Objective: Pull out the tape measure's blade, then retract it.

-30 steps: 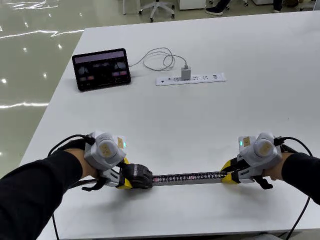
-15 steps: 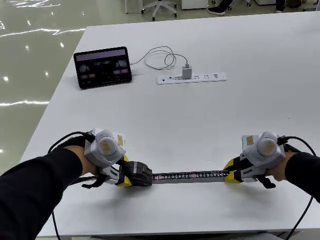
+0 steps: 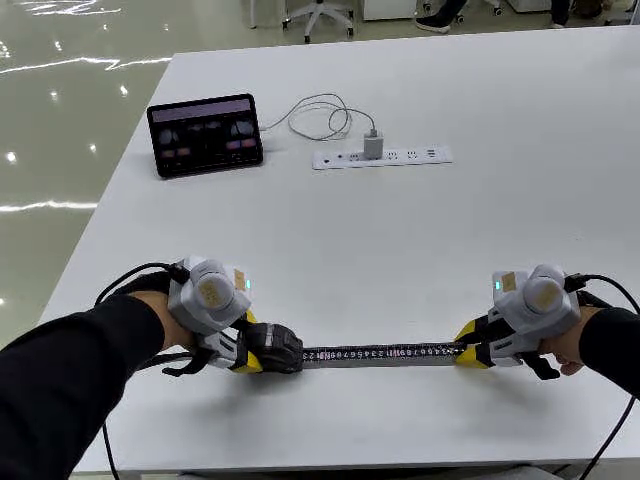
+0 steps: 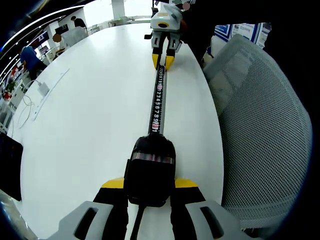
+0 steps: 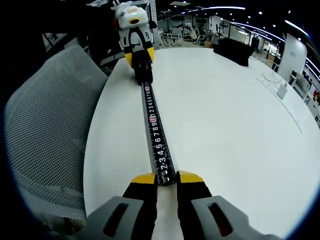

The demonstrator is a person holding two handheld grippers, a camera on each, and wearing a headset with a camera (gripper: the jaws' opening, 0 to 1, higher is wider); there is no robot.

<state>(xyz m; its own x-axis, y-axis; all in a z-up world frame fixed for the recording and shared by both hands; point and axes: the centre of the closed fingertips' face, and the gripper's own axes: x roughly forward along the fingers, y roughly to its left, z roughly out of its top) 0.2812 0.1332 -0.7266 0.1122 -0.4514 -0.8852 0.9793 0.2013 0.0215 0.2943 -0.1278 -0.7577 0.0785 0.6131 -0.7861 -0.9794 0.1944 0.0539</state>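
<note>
Black case (image 4: pixel 150 170) clamped in left claw (image 4: pixel 150 183) | right claw (image 5: pixel 167 178) pinching blade (image 5: pixel 156 135) | gripper views: mesh chair (image 4: pixel 265 125)

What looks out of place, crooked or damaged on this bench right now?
Nothing stands out. The blade runs straight and unkinked along the table, from the tape measure case in the left hand-held gripper to its tip pinched by the right hand-held gripper. The tablet and power strip sit tidily farther back.

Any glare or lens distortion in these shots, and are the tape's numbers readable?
Head view: lights glare on the glossy floor; blade numerals tiny. Both gripper views: fisheye curves the table edges. Right gripper view: numerals legible.
</note>
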